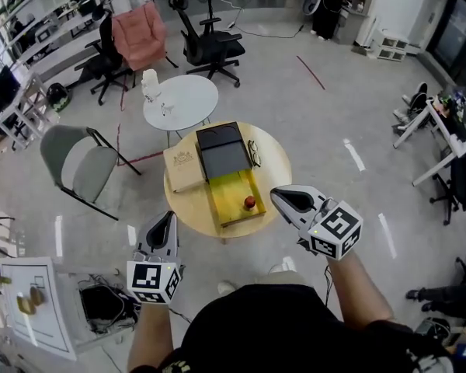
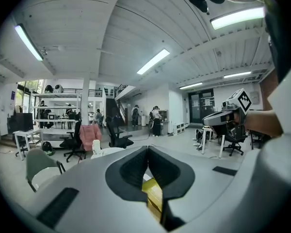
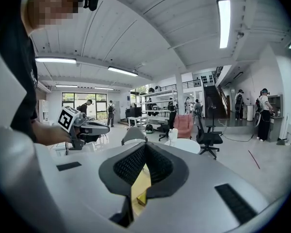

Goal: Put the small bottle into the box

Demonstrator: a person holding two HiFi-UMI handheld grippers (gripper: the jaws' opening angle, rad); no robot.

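Note:
A small round wooden table (image 1: pixel 276 165) carries an open box: a yellow tray (image 1: pixel 227 189) with its black lid (image 1: pixel 224 152) folded back behind it. A small red bottle (image 1: pixel 249 202) lies in the yellow tray near its front right corner. My left gripper (image 1: pixel 165 217) hangs shut and empty in front of the table's near left edge. My right gripper (image 1: pixel 277 196) is shut and empty by the table's near right edge, just right of the tray. In the left gripper view the closed left gripper (image 2: pixel 148 149) shows a strip of yellow tray (image 2: pixel 153 194) below it.
A beige flat case (image 1: pixel 182 168) lies left of the box and a pair of glasses (image 1: pixel 254 152) to its right. Behind stands a white round table (image 1: pixel 188 99). A grey chair (image 1: pixel 74 162) is at the left, with office chairs (image 1: pixel 210 45) further back.

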